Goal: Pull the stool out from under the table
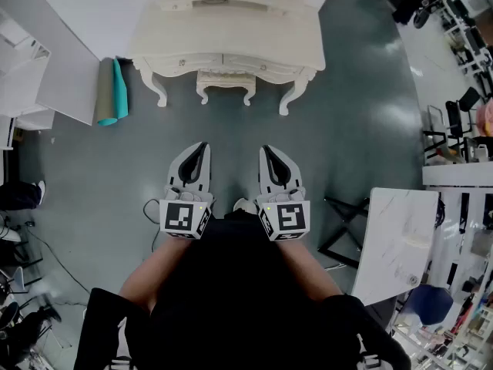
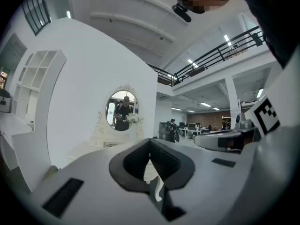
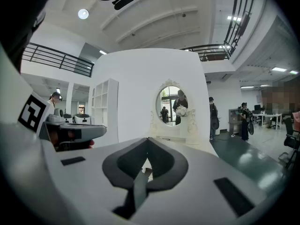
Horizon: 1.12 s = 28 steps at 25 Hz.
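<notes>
A cream stool [image 1: 225, 84] with curved legs is tucked under the front of an ornate cream dressing table [image 1: 225, 33] at the top of the head view. My left gripper [image 1: 200, 146] and right gripper [image 1: 266, 150] hang side by side well short of it, both shut and empty, pointing at the table. In the left gripper view the table with its oval mirror [image 2: 121, 109] stands ahead beyond the shut left gripper [image 2: 150, 146]. The right gripper view shows that mirror [image 3: 172, 105] past the shut right gripper [image 3: 148, 145]. The stool is hidden behind the jaws in both gripper views.
Green and tan rolled mats [image 1: 112, 92] lean left of the table beside a white panel [image 1: 62, 60]. A white marble-top table [image 1: 400, 241] and black folding stand [image 1: 345, 226] sit at right. Cables [image 1: 150, 210] lie on the grey floor near my feet.
</notes>
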### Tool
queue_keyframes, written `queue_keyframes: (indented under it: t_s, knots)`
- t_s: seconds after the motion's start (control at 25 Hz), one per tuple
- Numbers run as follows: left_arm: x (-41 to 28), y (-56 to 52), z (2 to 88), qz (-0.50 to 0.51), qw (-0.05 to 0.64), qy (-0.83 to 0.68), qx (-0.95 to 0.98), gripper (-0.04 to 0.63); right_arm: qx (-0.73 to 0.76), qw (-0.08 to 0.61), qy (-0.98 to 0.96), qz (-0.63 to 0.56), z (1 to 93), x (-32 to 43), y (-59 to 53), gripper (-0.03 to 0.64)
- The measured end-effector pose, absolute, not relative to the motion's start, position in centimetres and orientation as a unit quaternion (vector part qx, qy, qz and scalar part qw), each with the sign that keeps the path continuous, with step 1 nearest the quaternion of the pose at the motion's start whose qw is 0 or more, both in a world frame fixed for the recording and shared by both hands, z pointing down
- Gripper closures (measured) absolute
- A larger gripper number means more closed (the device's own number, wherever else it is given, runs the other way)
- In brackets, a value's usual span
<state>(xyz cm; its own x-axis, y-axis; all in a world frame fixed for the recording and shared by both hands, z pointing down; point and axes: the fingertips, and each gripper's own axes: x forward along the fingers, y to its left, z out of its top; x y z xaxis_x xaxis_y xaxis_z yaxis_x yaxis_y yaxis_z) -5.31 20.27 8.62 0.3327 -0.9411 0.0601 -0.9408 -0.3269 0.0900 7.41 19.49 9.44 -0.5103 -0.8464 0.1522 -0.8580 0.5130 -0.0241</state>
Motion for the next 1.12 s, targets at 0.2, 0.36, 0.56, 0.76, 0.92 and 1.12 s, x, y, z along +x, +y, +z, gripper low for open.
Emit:
queue_keyframes:
  t_s: [0.2,0.36,0.56,0.76,0.92,1.12]
  knots:
    - [-2.8,20.7,8.9,0.002,0.061,-0.577,0.815,0.581,0.477,0.044,-0.877,0.044,8.9,9.8,19.7,0.598]
    - [-1.9,21.1,9.1,-0.018,0.069,-0.579,0.812,0.581,0.489,0.036,-0.87,0.049,9.3,12.2,19.8,0.598]
    - [-0.6,21.0,9.3,-0.015,0.064,-0.588,0.806,0.581,0.491,0.029,-0.867,0.077,11.2,14.4,20.1,0.598]
    - [-0.1,19.7,10.7,0.001,0.076,-0.576,0.814,0.581,0.489,0.004,-0.872,0.033,9.6,14.8,19.9,0.598]
    - [-1.3,17.7,11.1,-0.007,0.084,-0.58,0.81,0.58,0.495,0.008,-0.868,0.031,9.9,14.0,18.1,0.598]
    - [-3.0,14.8,13.3,0.001,0.093,-0.573,0.814,0.581,0.496,0.034,-0.866,0.045,11.8,12.9,15.0,0.598]
